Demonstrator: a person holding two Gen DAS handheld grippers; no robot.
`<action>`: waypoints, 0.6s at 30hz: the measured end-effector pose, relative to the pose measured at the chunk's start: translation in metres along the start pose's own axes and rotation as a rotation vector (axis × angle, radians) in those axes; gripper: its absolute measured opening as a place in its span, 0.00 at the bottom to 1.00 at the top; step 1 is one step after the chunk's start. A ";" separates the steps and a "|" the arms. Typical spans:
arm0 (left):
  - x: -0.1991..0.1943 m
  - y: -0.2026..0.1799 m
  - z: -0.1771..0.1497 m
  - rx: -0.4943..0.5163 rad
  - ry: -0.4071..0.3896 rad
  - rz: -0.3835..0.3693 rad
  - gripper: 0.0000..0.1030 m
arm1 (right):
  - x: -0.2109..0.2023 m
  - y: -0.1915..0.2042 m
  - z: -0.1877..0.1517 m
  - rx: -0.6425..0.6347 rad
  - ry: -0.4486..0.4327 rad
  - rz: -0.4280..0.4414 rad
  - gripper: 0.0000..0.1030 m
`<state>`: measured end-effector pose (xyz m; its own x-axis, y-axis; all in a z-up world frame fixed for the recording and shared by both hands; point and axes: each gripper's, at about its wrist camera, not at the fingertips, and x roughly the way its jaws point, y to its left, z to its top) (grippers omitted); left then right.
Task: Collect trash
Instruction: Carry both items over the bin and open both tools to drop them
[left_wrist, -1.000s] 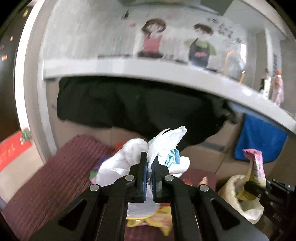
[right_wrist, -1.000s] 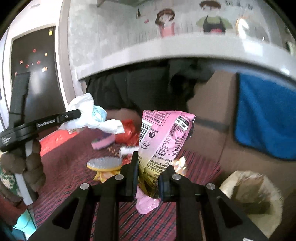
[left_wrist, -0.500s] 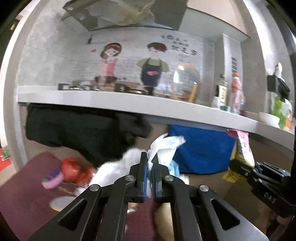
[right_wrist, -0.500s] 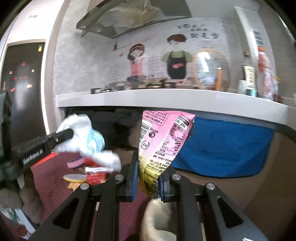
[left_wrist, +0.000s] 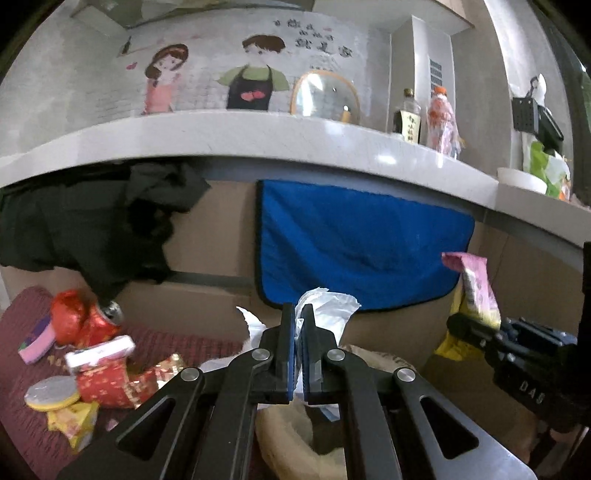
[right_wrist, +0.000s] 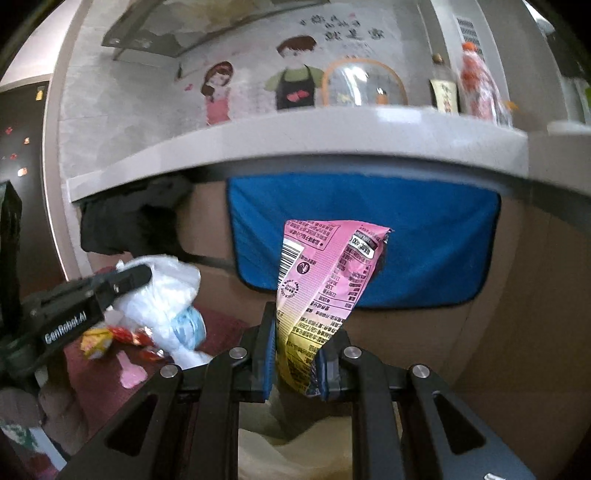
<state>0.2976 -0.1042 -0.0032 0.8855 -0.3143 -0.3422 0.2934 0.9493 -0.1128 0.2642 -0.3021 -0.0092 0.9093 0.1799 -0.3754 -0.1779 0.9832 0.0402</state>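
Observation:
My left gripper (left_wrist: 298, 314) is shut on a crumpled white plastic bag (left_wrist: 328, 306) with some blue in it. It holds the bag above the open beige trash bag (left_wrist: 291, 439). The white bag also shows in the right wrist view (right_wrist: 166, 295), in the left gripper (right_wrist: 142, 275). My right gripper (right_wrist: 295, 350) is shut on a pink and yellow snack wrapper (right_wrist: 325, 277), held upright above the trash bag (right_wrist: 280, 458). The wrapper (left_wrist: 476, 284) and right gripper (left_wrist: 461, 326) show at the right of the left wrist view.
More trash lies on a dark red rug (left_wrist: 22, 413) at the left: a red can (left_wrist: 99, 321), red packets (left_wrist: 110, 384), a yellow wrapper (left_wrist: 74, 421), a round disc (left_wrist: 51, 391). A blue towel (left_wrist: 354, 240) and black cloth (left_wrist: 85, 221) hang under the grey counter (left_wrist: 258, 136).
Both grippers have swung right, away from the rug and over the beige trash bag, each still holding its piece. The blue towel now fills the middle of both views.

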 end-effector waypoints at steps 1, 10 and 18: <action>0.006 -0.001 -0.001 -0.006 0.010 -0.006 0.02 | 0.005 -0.005 -0.004 0.013 0.015 0.002 0.16; 0.050 0.000 -0.027 -0.035 0.113 -0.052 0.02 | 0.035 -0.020 -0.027 0.039 0.080 0.024 0.16; 0.072 0.006 -0.040 -0.069 0.165 -0.142 0.17 | 0.051 -0.024 -0.038 0.067 0.113 0.044 0.30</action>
<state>0.3488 -0.1209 -0.0663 0.7644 -0.4455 -0.4661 0.3800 0.8953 -0.2326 0.3005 -0.3180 -0.0640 0.8523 0.2217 -0.4738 -0.1873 0.9750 0.1192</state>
